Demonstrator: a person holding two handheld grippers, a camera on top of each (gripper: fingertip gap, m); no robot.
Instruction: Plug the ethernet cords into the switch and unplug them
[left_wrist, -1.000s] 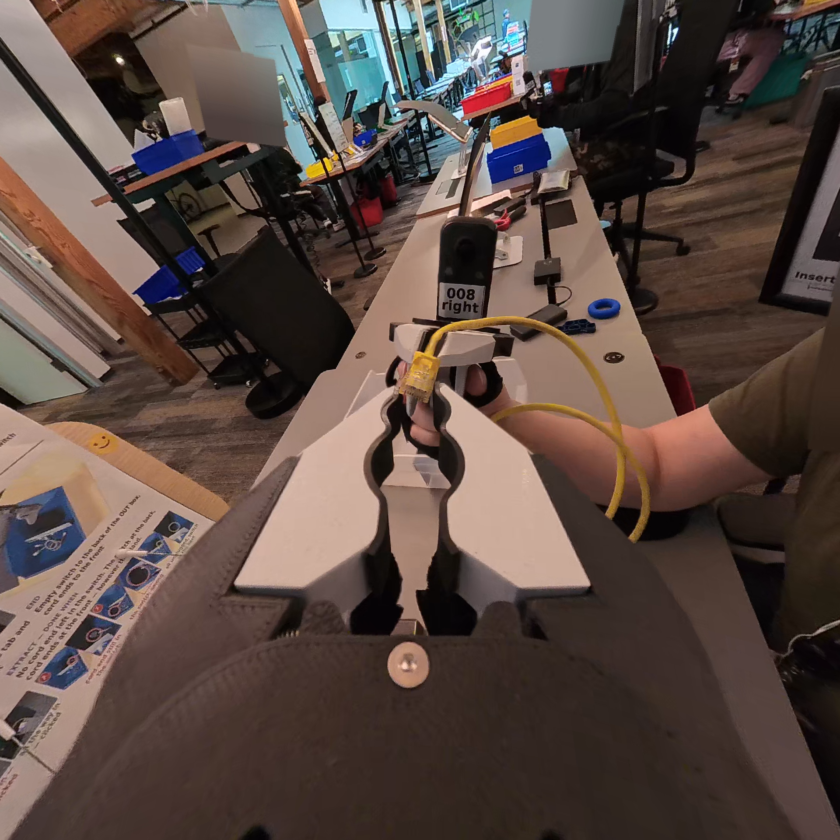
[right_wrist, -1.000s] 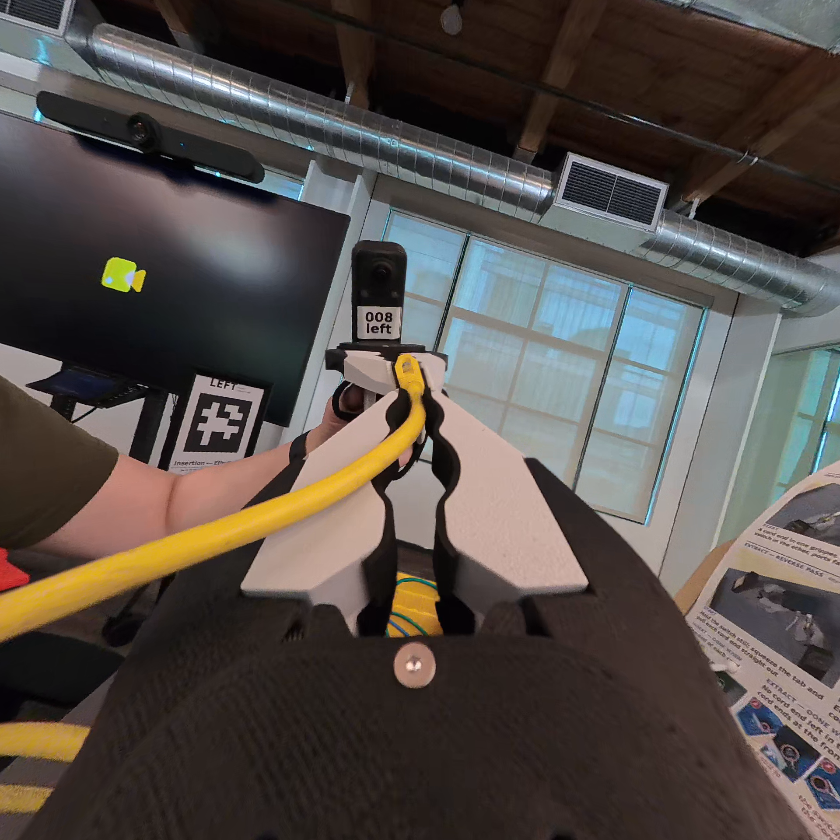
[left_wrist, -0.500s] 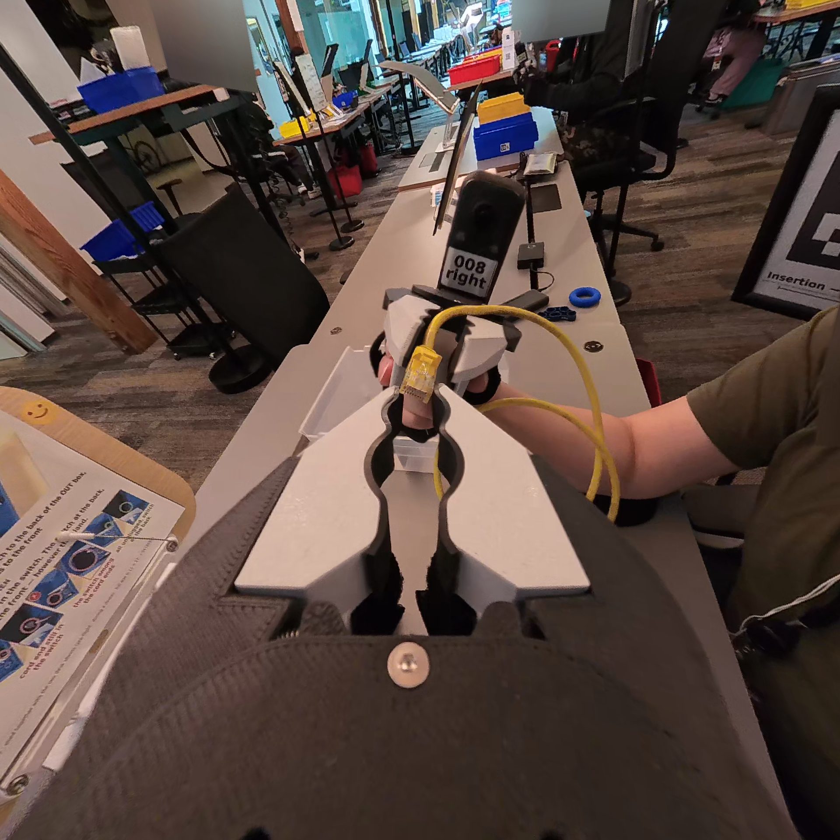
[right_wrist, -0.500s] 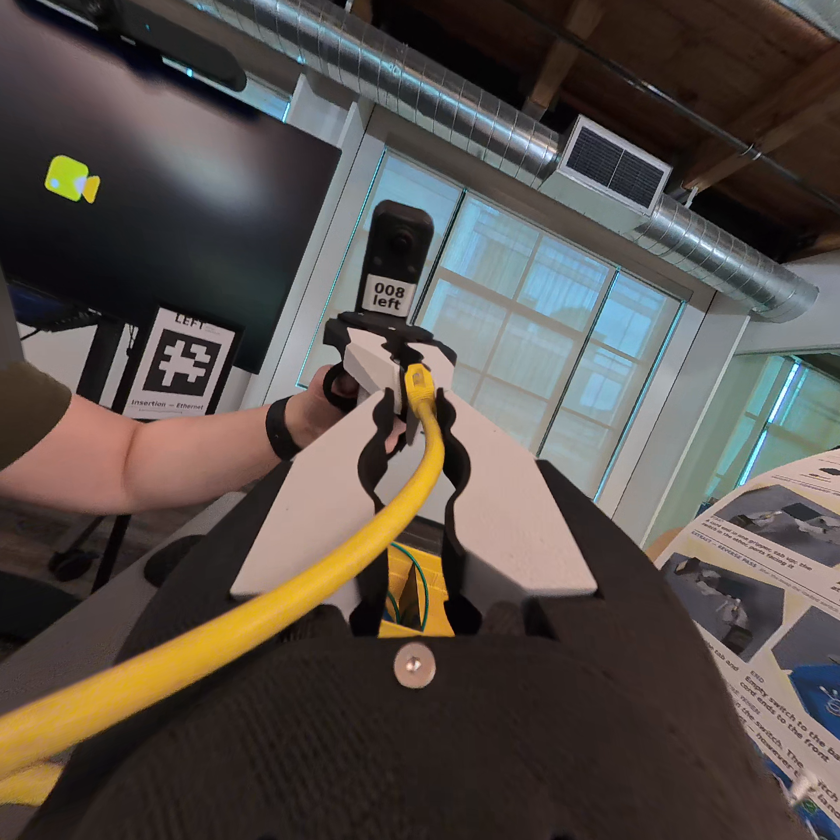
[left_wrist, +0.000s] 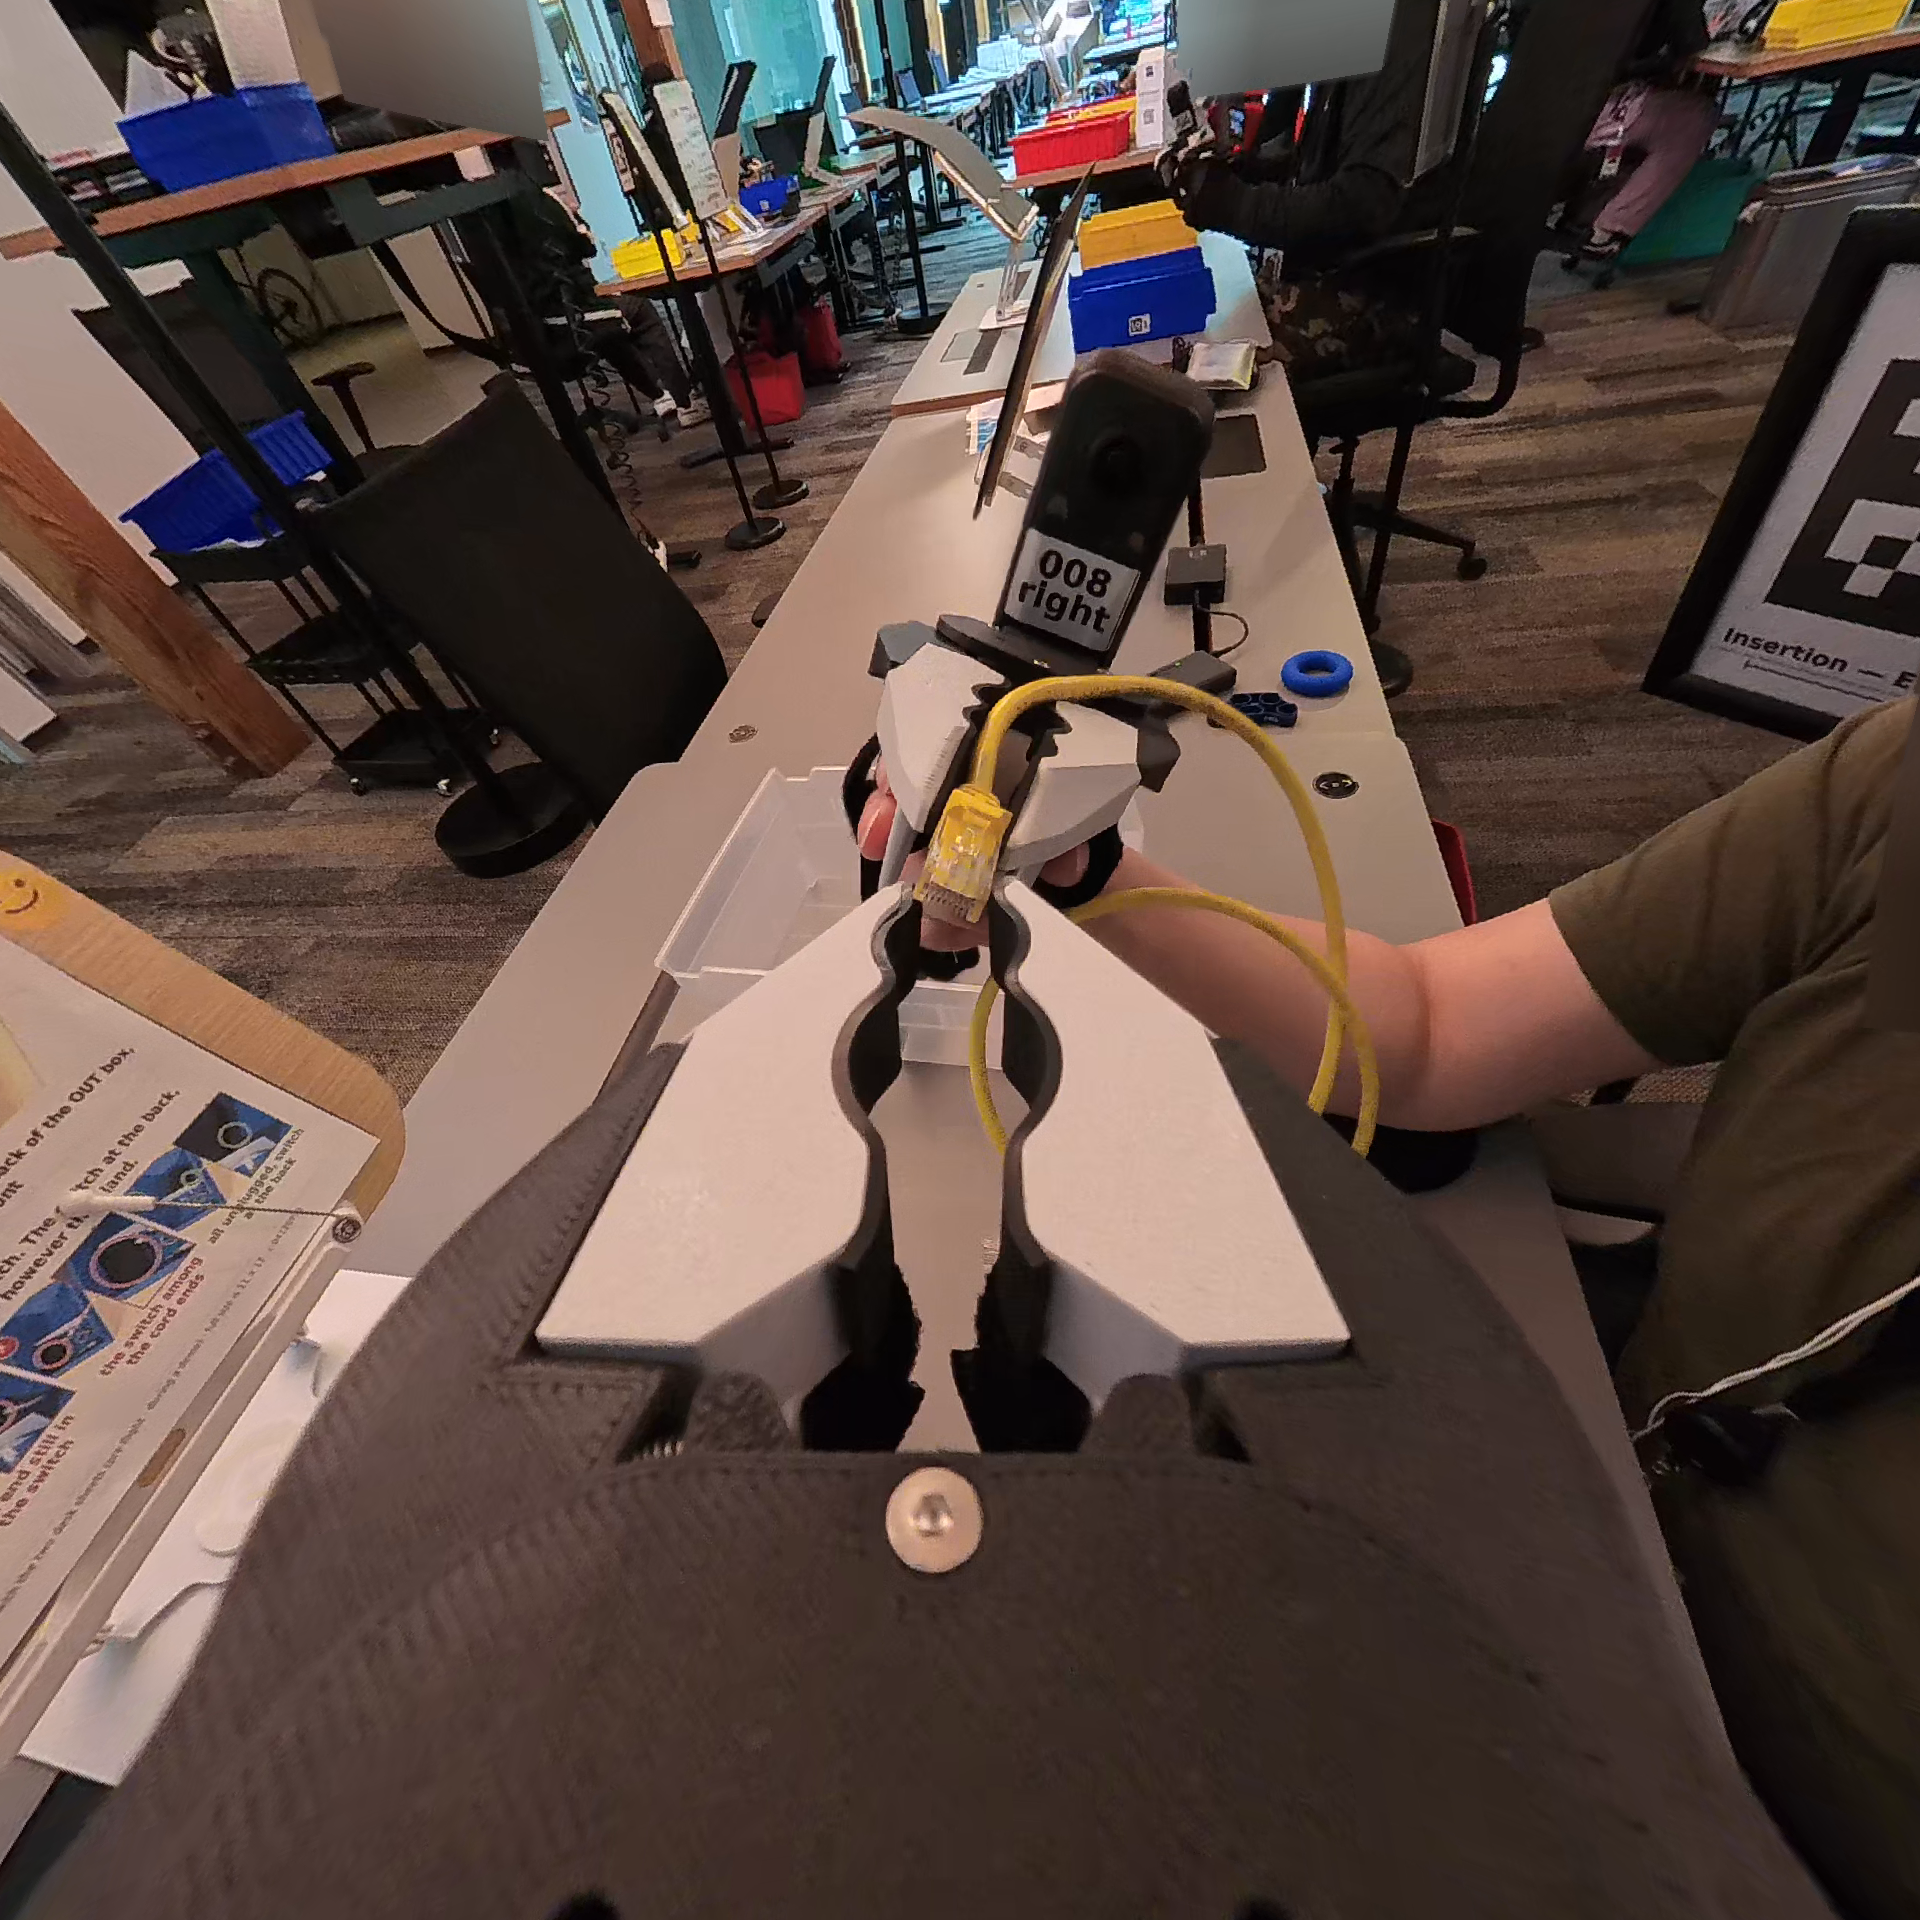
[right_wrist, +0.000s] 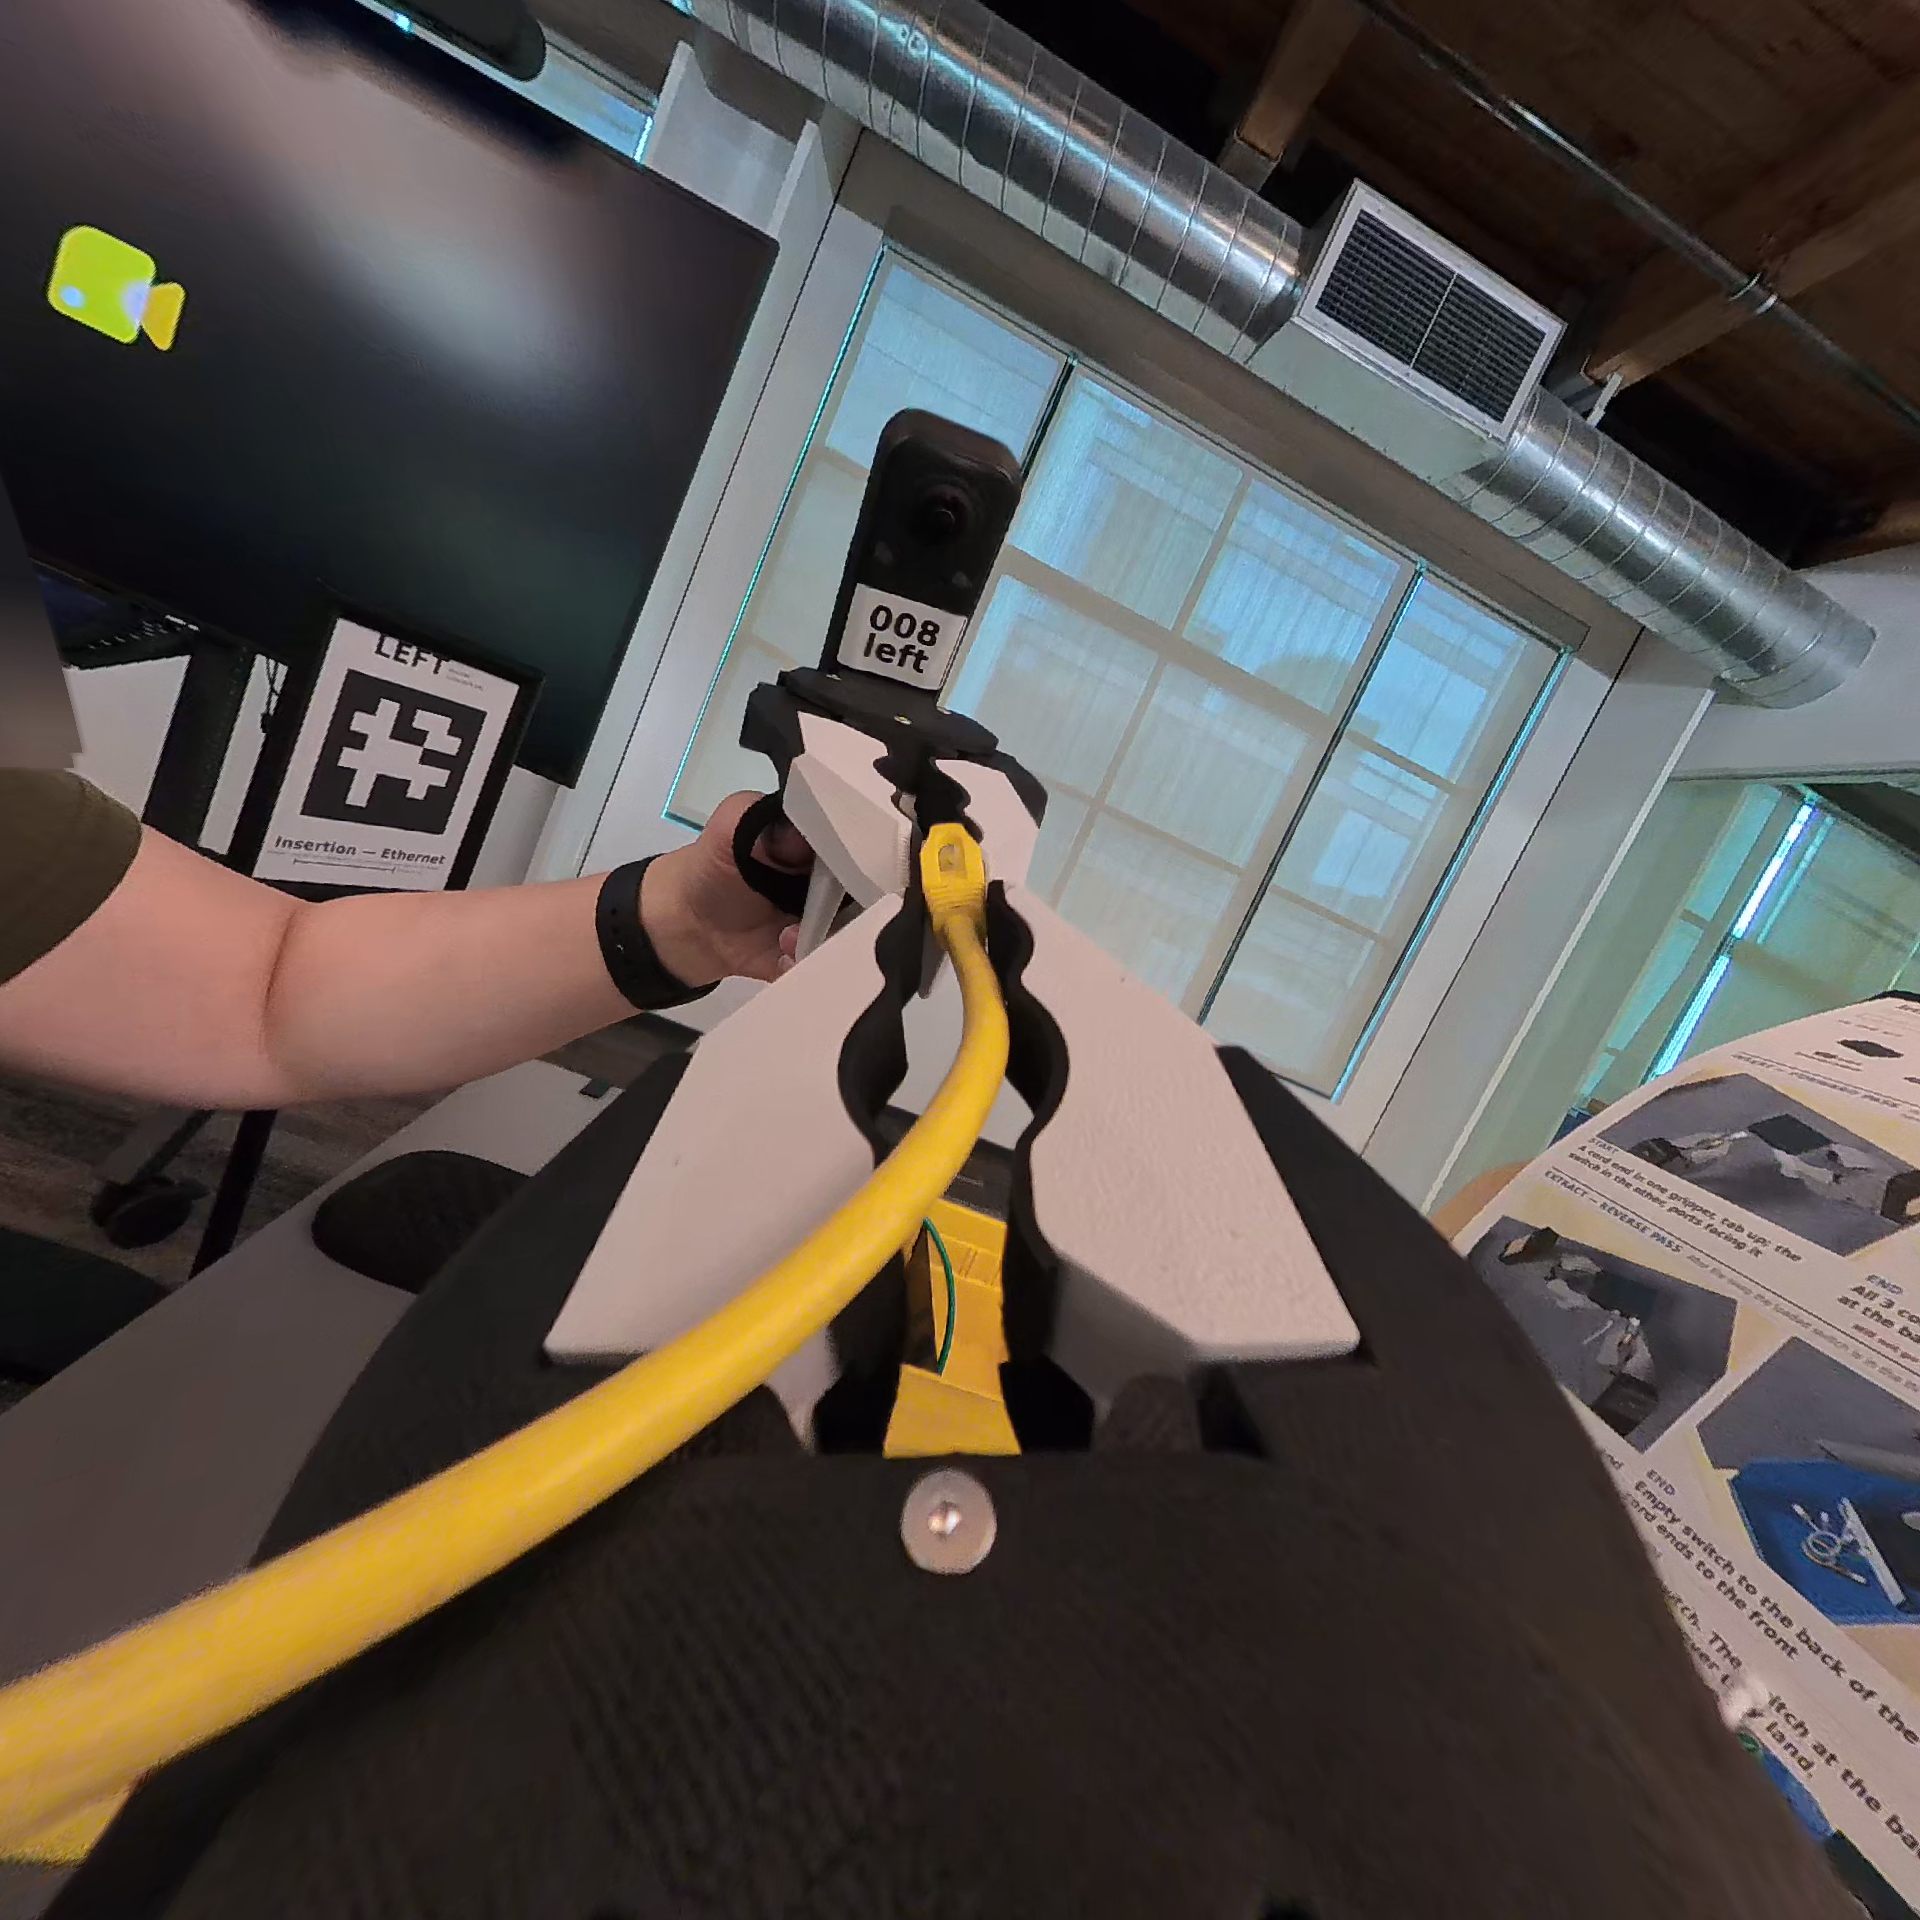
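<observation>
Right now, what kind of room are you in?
Probably a shared office or workshop. Long grey desks run down the room with stacked coloured bins and office chairs. A big dark wall screen and bare metal ceiling ducts fit that too.

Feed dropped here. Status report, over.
Right tongs shut on yellow ethernet cord behind plug. Left tongs at plug tip, grip unclear. Switch not in view.

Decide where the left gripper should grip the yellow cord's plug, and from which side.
Probably the plug body, pinched across its sides, coming straight at its tip: it points toward the left gripper, and the right gripper holds the cord right behind it.
</observation>
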